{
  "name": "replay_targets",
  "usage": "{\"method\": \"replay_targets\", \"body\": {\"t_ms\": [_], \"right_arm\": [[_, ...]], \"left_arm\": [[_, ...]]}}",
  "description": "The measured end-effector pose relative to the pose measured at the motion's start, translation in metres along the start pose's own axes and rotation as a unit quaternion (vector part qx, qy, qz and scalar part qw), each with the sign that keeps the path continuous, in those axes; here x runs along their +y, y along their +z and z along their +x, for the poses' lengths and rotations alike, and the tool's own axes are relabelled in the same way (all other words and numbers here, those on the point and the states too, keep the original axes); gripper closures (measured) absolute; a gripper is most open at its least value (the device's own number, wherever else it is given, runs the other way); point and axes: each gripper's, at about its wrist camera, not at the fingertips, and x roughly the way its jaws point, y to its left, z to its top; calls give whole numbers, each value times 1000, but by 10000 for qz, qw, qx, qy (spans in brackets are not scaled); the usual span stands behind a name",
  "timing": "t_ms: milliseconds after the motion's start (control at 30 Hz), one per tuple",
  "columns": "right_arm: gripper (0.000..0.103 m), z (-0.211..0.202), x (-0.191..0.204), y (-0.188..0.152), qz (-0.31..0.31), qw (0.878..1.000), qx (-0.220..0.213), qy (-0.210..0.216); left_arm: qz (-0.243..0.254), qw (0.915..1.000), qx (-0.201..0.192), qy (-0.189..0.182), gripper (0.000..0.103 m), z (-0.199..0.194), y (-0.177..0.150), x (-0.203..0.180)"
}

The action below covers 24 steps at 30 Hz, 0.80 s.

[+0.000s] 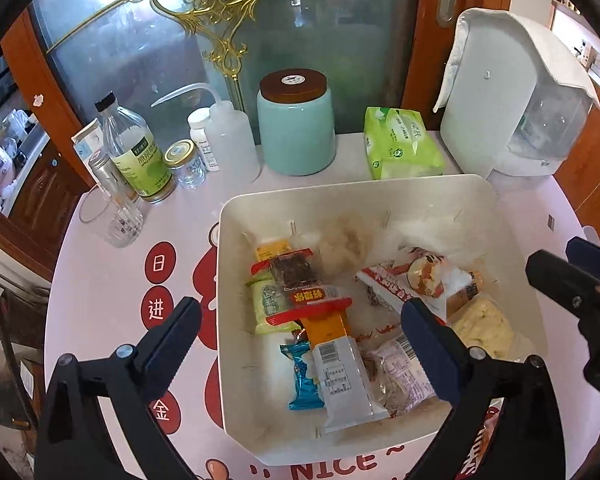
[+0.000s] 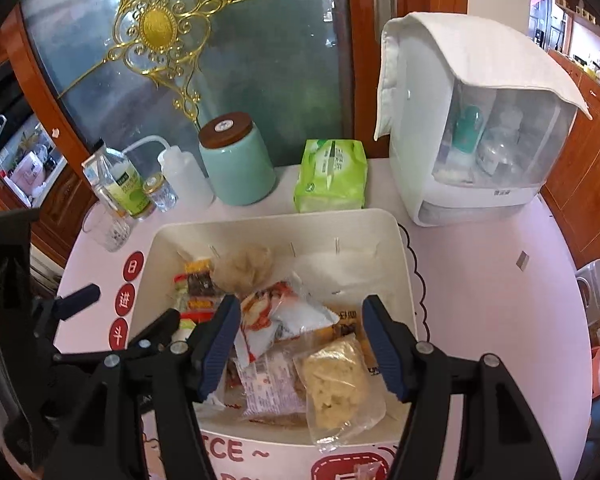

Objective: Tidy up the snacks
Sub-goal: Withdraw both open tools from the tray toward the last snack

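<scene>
A white bin [image 1: 380, 188] [image 2: 396, 264] sits on the pink table and holds several snack packs: a grey-and-orange bar [image 1: 340, 372], a blue pack [image 1: 302, 380], a red-and-white pack [image 1: 404, 280] [image 2: 276, 312], a pale crumbly pack [image 1: 484, 324] [image 2: 336, 388], a pink-print pack [image 2: 268, 392]. My left gripper [image 1: 300, 320] is open and empty, low over the bin's left side. My right gripper [image 2: 300, 340] is open and empty above the packs at the bin's near right. The right gripper also shows in the left wrist view [image 1: 568, 268].
Behind the bin stand a teal jar [image 1: 296, 120] [image 2: 238, 160], a green tissue pack [image 1: 400, 142] [image 2: 332, 176], a white covered dispenser [image 1: 516, 108] [image 2: 480, 120], a squeeze bottle [image 1: 232, 136], a juice bottle [image 1: 136, 152], small jars and a glass [image 1: 116, 216].
</scene>
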Motion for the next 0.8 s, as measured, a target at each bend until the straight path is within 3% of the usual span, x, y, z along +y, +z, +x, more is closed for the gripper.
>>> {"method": "replay_targets", "body": {"t_ms": [400, 800], "right_arm": [[39, -21, 10, -16, -264, 9996, -117, 2], [39, -74, 6, -51, -327, 9985, -431, -77]], "left_arm": [[-32, 9998, -186, -103, 4, -29, -12, -4], [-61, 9988, -356, -316, 4, -79, -53, -13]]}}
